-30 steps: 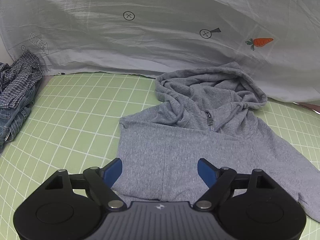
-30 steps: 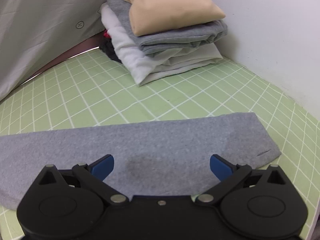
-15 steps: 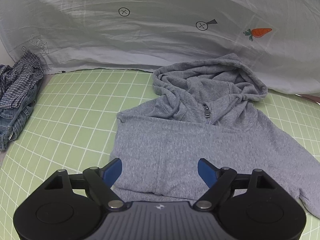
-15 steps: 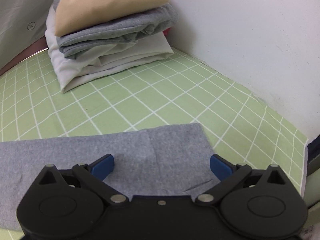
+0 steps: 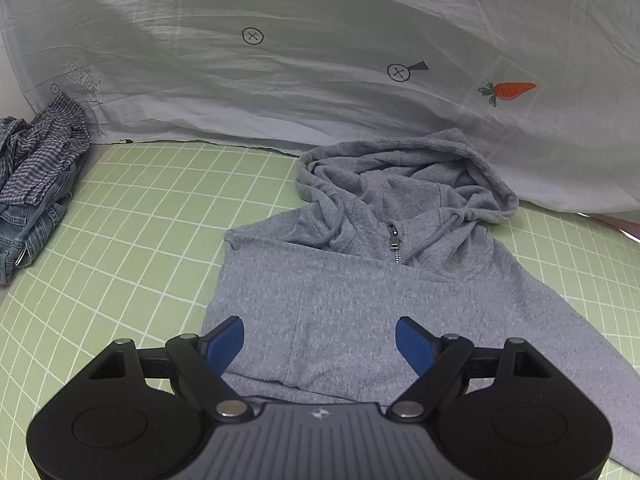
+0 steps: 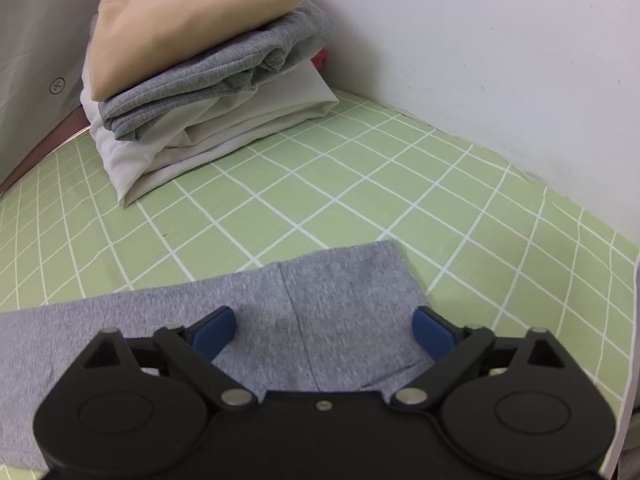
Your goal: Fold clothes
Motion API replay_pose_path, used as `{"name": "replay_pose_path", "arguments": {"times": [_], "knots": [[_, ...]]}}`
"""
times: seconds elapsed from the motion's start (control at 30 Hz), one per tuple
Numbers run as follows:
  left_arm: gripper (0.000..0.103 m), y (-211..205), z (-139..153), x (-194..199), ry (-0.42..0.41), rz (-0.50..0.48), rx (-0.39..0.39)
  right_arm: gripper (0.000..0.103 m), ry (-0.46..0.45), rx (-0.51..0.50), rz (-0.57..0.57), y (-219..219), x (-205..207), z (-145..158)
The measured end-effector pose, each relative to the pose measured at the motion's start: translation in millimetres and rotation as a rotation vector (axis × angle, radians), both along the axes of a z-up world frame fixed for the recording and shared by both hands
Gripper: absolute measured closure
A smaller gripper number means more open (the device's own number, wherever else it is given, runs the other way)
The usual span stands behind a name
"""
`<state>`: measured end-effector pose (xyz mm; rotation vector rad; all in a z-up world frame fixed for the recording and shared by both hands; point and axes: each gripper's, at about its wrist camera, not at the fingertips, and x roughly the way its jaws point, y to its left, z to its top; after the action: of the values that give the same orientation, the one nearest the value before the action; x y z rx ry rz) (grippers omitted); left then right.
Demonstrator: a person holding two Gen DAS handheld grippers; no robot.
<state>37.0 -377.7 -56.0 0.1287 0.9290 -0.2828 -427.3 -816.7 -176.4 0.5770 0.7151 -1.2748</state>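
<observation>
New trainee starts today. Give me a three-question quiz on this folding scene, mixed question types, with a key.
1. True or false: the grey hoodie is zipped right up to the hood.
2. Which garment tops the folded stack? A) beige B) white C) red
3. Fill in: the right gripper hovers over the hoodie's ____ end.

Key: 1 false, the zipper pull sits below an open collar; 2 A; 3 sleeve.

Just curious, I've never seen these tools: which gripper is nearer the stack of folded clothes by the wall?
Right. The right gripper, jaws closing over the hoodie's sleeve end, faces the folded stack across the mat. The left gripper hovers over the hoodie's body; no stack in its view.
</observation>
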Motion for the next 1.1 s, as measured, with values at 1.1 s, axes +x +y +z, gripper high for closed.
{"name": "replay_pose_path", "arguments": {"times": [1.1], "knots": [[0.016,172,-17,18,0.077,0.127,-0.031,0.089,-0.266,-0.049,0.568,215,221,116]]}}
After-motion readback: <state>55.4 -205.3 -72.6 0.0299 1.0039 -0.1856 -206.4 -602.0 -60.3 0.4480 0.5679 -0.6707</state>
